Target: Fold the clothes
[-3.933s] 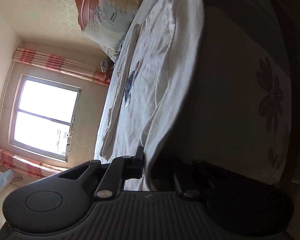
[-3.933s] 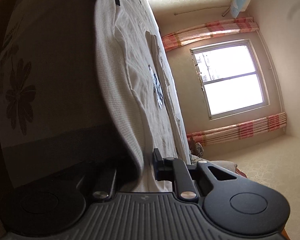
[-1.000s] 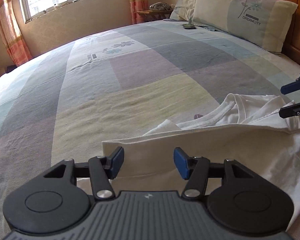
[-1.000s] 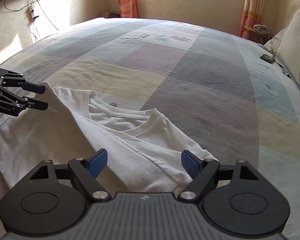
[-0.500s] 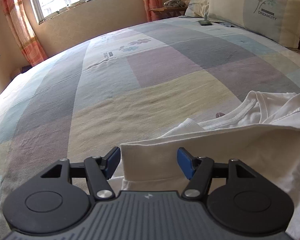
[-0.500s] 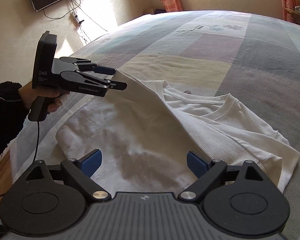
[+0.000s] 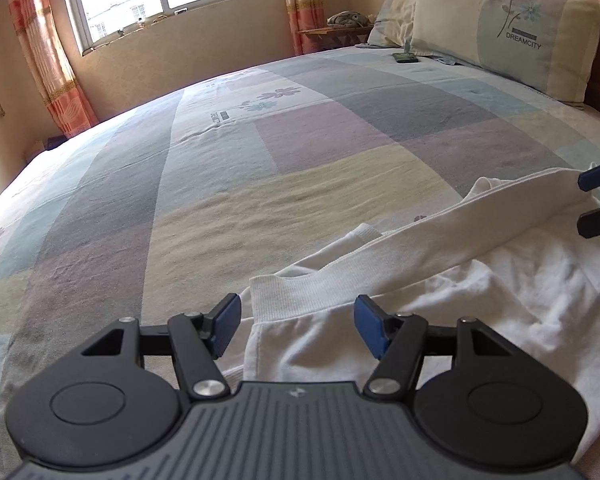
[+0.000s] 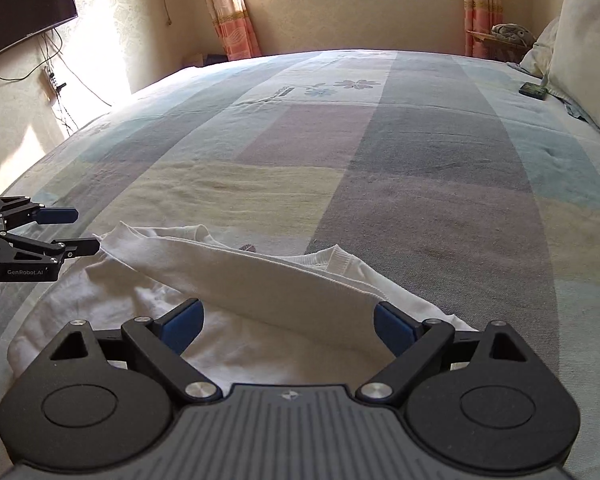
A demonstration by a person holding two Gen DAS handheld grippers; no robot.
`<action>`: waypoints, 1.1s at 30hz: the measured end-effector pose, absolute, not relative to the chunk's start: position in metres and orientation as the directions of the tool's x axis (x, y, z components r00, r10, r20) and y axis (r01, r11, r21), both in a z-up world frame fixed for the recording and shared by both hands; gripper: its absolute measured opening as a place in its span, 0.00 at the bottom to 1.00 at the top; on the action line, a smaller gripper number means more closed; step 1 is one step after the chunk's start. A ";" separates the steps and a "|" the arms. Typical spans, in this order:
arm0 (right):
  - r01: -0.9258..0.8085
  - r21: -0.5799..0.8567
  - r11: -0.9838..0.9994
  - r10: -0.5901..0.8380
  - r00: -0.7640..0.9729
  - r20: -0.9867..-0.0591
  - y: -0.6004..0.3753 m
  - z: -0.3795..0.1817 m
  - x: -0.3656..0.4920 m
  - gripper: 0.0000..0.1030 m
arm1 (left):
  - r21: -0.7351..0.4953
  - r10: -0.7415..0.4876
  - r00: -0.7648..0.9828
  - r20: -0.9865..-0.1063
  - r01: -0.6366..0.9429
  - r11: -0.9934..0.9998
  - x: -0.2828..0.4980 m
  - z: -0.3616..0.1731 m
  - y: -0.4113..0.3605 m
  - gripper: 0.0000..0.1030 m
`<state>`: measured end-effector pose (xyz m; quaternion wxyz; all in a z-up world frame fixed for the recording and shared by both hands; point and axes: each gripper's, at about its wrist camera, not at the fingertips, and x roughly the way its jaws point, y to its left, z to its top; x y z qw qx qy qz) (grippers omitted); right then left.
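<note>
Two pairs of tongs over one white T-shirt [image 7: 500,280] on the near edge of a patchwork bed [image 7: 260,160].

At the left, the left tongs [image 7: 296,320]: spread wide, gripping nothing, straddling the left corner of the ribbed hem [image 7: 300,292]. From that corner, a band of cloth doubled over the body, running rightward as a raised, slightly slanted ridge, with puckered fabric below it and the collar [image 8: 340,258] peeping out beyond. At the right end of the ridge, the right tongs [image 8: 288,320]: likewise fully apart, empty, pads on either side of the band but not pinching it.

Judged from this: a fold laid over but not yet flattened.

- Pinch both ends of the hem at the same depth, catching one layer only.
- Keep the edge taut between the two grips, never sagging in the middle.
- Set it down square to the collar rather than on the slant.
- Smooth out the puckers before any further fold.

Farther right, a pillow [image 7: 500,32] against the headboard and a small dark object [image 7: 406,57] just before it.

No containers anywhere in view, so nothing to report inside any.
</note>
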<state>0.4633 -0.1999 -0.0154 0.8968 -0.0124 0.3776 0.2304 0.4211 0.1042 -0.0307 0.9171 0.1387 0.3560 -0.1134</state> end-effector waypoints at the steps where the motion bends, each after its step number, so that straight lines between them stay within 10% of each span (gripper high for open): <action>1: -0.440 0.119 0.890 0.394 0.612 -0.686 -0.199 -0.017 0.454 0.92 | 0.164 -0.130 0.715 -0.687 0.327 0.930 0.416 -0.034 0.103 0.63; 6: -0.507 -0.037 0.861 0.343 0.634 -0.693 -0.203 -0.036 0.414 0.97 | 0.138 -0.175 0.658 -0.732 0.395 0.908 0.393 -0.060 0.100 0.64; 25: -0.375 0.096 0.922 0.313 0.577 -0.755 -0.249 -0.074 0.320 1.00 | 0.197 -0.133 0.686 -0.715 0.380 0.904 0.349 -0.049 0.106 0.71; 33: -0.384 0.029 0.923 0.315 0.707 -0.633 -0.227 -0.037 0.322 1.00 | 0.204 -0.242 0.689 -0.683 0.498 0.843 0.328 -0.050 0.076 0.72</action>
